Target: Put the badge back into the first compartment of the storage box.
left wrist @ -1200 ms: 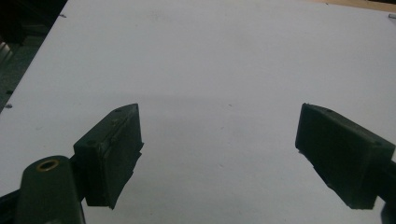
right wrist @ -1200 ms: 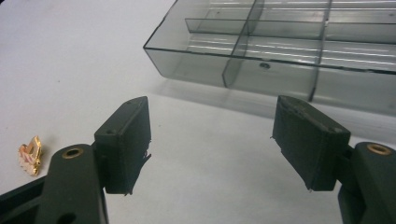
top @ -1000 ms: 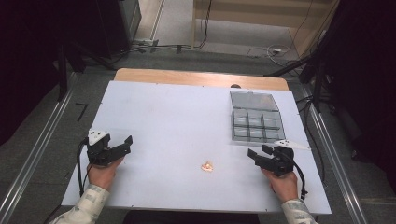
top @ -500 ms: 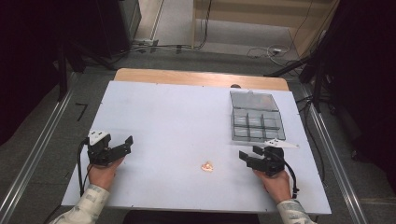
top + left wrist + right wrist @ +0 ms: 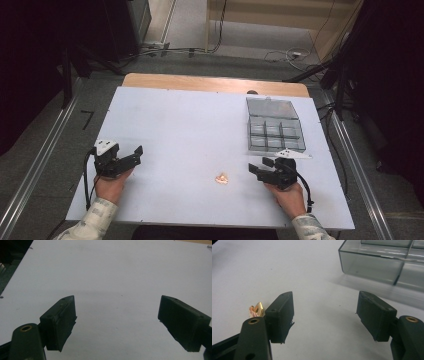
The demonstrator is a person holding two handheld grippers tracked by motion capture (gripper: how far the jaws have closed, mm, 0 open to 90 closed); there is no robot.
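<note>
white table, clear compartment box at far right, small gold piece, perhaps metal, near front

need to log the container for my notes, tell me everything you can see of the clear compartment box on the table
The compartment box is a smoky, see-through plastic organiser with thin straight walls, split by dividers into a grid of small square cells; those in sight look empty. Its lid is open, lying back on the far side. It sits flat on the white table at the far right, square to the edge. The right gripper is just in front of it, jaws apart, not touching. In the right gripper view its front wall casts a soft shadow.
</note>
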